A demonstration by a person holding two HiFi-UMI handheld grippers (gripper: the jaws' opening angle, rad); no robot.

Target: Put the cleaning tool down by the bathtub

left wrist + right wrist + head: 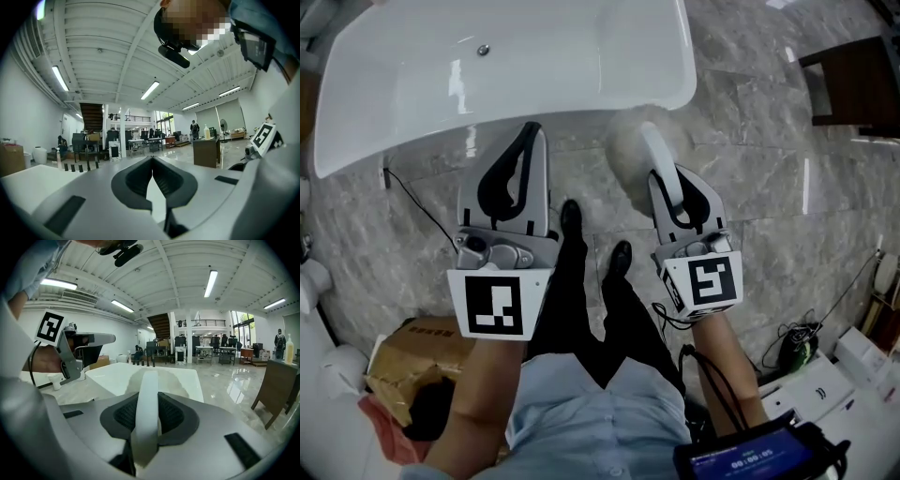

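White tub [412, 84]: on marble floor [750, 187].
Right gripper [664, 183]: clamped on tool [628, 150] handle; its pale head, perhaps a sponge, beside the tub.
Left gripper [528, 133]: jaws together, empty.

Left gripper [152, 158]: jaws closed tip to tip, nothing between them. Reference point: dark cabinet [206, 153] on a glossy floor [233, 149]. A bottle [206, 132] stands on its top. A person [194, 129] stands behind it, slightly left. White pillar [123, 133] further left of it; staircase [91, 115] beyond that.
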